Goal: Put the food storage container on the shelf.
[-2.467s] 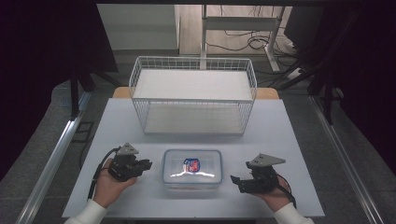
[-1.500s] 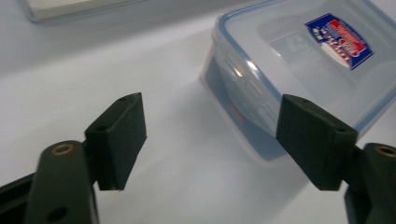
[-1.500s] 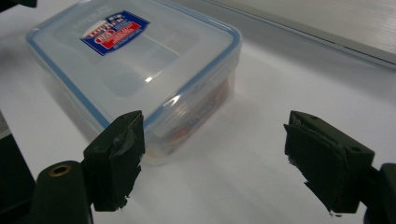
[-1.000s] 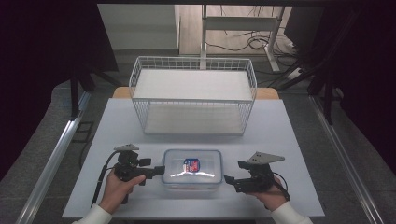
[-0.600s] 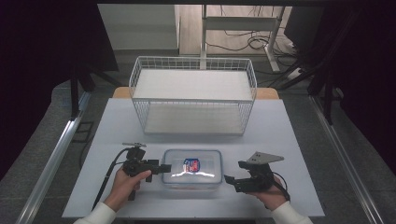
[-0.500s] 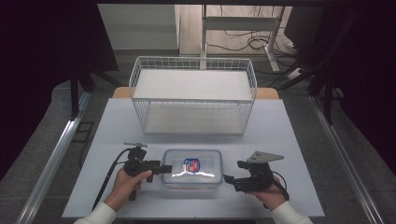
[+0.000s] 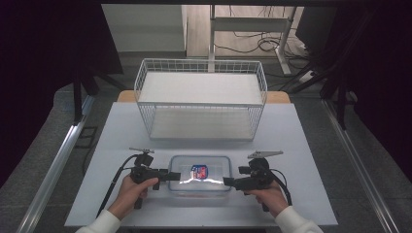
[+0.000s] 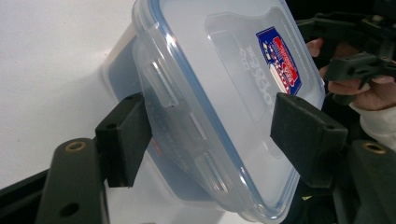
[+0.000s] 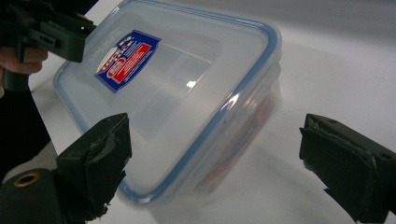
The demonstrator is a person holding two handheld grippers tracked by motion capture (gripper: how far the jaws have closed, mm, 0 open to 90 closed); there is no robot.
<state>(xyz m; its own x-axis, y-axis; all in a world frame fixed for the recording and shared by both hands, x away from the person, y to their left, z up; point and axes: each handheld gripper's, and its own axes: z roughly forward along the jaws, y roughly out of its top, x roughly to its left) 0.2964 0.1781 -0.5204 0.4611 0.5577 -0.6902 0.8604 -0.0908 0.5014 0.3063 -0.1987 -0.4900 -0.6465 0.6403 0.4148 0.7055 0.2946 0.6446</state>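
Clear lidded container (image 7: pixel 199 175) on table (image 7: pixel 311 141) straddled at both ends: left gripper (image 8: pixel 212 135) jaws just narrowing, unclamped; right gripper (image 9: pixel 212 163) jaws just widened, released. Next: both clenched on the ends before lifting.

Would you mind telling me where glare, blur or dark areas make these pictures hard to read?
High view: a white glare patch on the box lid near the right gripper; the surroundings of the table are very dark. Left gripper view: the box is sharp, the near jaws slightly soft. Right gripper view: a small highlight on the lid, with the sticker a little blurred.
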